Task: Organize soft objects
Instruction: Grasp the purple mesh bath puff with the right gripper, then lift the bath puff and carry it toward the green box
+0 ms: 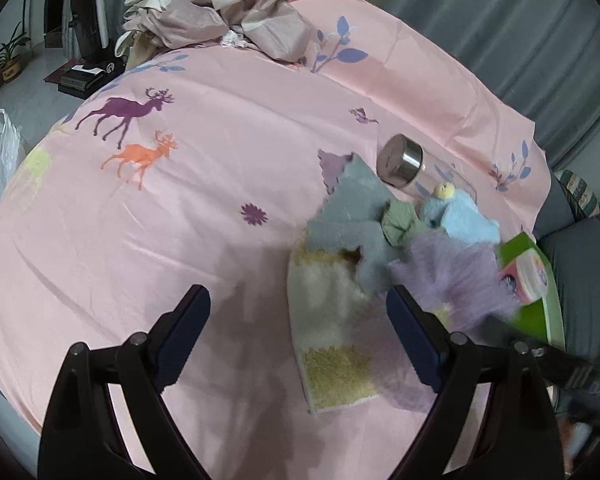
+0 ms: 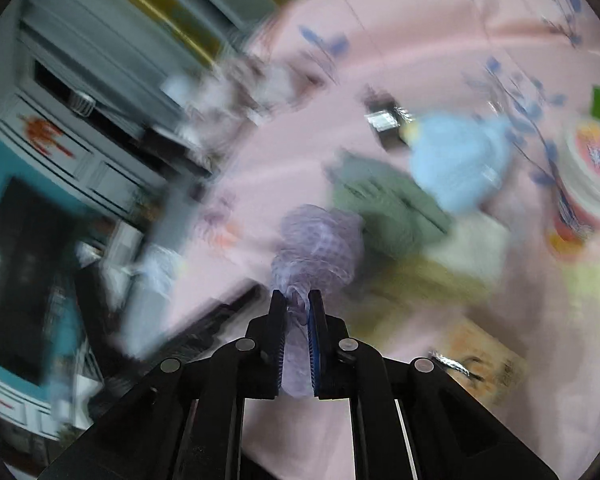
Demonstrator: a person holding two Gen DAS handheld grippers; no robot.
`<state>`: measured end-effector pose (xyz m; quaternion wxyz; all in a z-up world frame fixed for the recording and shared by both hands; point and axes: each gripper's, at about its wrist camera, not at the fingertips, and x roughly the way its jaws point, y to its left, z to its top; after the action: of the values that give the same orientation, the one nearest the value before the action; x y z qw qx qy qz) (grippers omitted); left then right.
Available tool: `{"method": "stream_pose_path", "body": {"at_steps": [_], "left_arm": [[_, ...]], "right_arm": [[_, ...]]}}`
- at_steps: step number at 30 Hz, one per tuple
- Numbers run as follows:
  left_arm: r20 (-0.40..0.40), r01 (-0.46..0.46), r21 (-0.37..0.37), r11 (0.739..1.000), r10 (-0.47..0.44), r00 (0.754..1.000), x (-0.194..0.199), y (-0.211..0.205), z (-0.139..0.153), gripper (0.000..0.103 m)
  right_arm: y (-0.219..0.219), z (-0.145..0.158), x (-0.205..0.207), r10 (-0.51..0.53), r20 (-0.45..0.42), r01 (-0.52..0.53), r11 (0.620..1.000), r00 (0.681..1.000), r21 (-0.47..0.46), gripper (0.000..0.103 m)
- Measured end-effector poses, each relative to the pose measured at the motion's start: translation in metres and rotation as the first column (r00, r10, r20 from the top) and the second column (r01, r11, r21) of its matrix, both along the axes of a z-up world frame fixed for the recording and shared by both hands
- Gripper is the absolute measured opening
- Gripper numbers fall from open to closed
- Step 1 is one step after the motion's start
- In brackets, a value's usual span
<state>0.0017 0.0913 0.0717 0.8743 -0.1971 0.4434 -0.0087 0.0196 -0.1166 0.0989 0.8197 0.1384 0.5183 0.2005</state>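
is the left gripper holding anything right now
No, the left gripper stands wide open above the pink bedsheet with nothing between its fingers.

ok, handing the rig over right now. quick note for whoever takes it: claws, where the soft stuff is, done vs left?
Left claw: open, empty, hovering over the pink bedsheet beside the pile.
Right claw: shut on the purple mesh pouf; that view is blurred.
Pile at right of the sheet: grey cloth lying on the checked mat, green cloth, blue plush toy. A glass bottle and a green box lie next to them.
Done: pouf gripped; nothing looks sorted yet.
Left: place the pouf, then sort the cloths, mat and toy.
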Motion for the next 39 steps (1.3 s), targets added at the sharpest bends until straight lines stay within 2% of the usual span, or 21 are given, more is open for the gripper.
{"method": "stream_pose_path", "body": {"at_steps": [2, 3, 5, 7, 10, 13, 16, 18, 19, 22, 23, 25, 28, 33, 37, 39], "left_arm": [[-0.016, 0.028, 0.006, 1.000, -0.028, 0.999, 0.000, -0.007, -0.003, 0.089], [-0.025, 0.047, 0.007, 0.999, -0.047, 0.999, 0.000, -0.011, -0.004, 0.089], [-0.030, 0.065, -0.006, 0.998, -0.065, 0.997, -0.001, -0.017, -0.006, 0.089], [-0.042, 0.091, -0.032, 0.995, -0.092, 0.995, -0.002, -0.026, -0.011, 0.089], [-0.060, 0.159, -0.050, 0.986, -0.162, 0.985, -0.001, -0.043, -0.016, 0.088], [-0.077, 0.214, -0.036, 0.976, -0.216, 0.973, -0.003, -0.060, -0.022, 0.085], [-0.104, 0.262, -0.031, 0.965, -0.263, 0.959, -0.002, -0.075, -0.032, 0.066], [-0.130, 0.263, -0.057, 0.963, -0.268, 0.954, 0.001, -0.078, -0.041, 0.043], [-0.142, 0.259, -0.068, 0.964, -0.266, 0.954, 0.002, -0.077, -0.044, 0.040], [-0.138, 0.241, -0.070, 0.968, -0.249, 0.959, 0.003, -0.075, -0.048, 0.034], [-0.136, 0.239, -0.073, 0.968, -0.248, 0.959, 0.004, -0.074, -0.048, 0.032], [-0.130, 0.231, -0.089, 0.969, -0.241, 0.962, 0.004, -0.071, -0.048, 0.030], [-0.120, 0.229, -0.104, 0.968, -0.241, 0.963, 0.005, -0.068, -0.047, 0.023], [-0.050, 0.243, -0.077, 0.967, -0.248, 0.968, -0.003, -0.067, -0.029, 0.020], [0.038, 0.236, 0.016, 0.972, -0.237, 0.971, -0.012, -0.072, -0.010, 0.020], [0.070, 0.237, 0.046, 0.970, -0.240, 0.968, -0.014, -0.073, -0.003, 0.020]], "right_arm": [[-0.006, -0.007, 0.004, -0.056, -0.010, 0.055, 0.993, 0.998, -0.105, 0.026], [-0.009, -0.005, 0.005, -0.071, 0.009, 0.072, 0.991, 0.997, -0.113, 0.033], [-0.018, 0.002, 0.004, -0.102, 0.041, 0.105, 0.991, 0.994, -0.081, 0.070], [-0.027, 0.011, 0.001, -0.135, 0.079, 0.139, 0.989, 0.988, -0.042, 0.078], [-0.034, 0.012, -0.002, -0.151, 0.088, 0.154, 0.988, 0.985, -0.028, 0.078], [-0.035, 0.006, -0.004, -0.133, 0.048, 0.132, 0.991, 0.990, 0.022, 0.078], [-0.033, -0.010, 0.002, -0.109, -0.017, 0.110, 0.991, 0.994, 0.080, 0.078], [-0.029, -0.021, 0.007, -0.108, -0.052, 0.112, 0.991, 0.993, 0.076, 0.078], [-0.026, -0.026, 0.008, -0.107, -0.060, 0.111, 0.992, 0.992, 0.065, 0.077], [-0.017, -0.043, 0.011, -0.093, -0.097, 0.098, 0.994, 0.991, 0.049, 0.069], [-0.016, -0.048, 0.013, -0.091, -0.116, 0.098, 0.994, 0.989, 0.056, 0.062], [-0.013, -0.060, 0.016, -0.077, -0.161, 0.091, 0.992, 0.984, 0.082, 0.055], [-0.007, -0.069, 0.016, -0.065, -0.180, 0.084, 0.991, 0.982, 0.102, 0.039], [-0.008, -0.054, 0.009, -0.045, -0.121, 0.065, 0.985, 0.992, 0.162, 0.038], [-0.007, -0.036, 0.002, -0.024, -0.034, 0.031, 0.977, 0.999, 0.212, 0.038], [-0.004, -0.027, -0.002, -0.021, 0.015, 0.018, 0.978, 1.000, 0.208, 0.038]]}}
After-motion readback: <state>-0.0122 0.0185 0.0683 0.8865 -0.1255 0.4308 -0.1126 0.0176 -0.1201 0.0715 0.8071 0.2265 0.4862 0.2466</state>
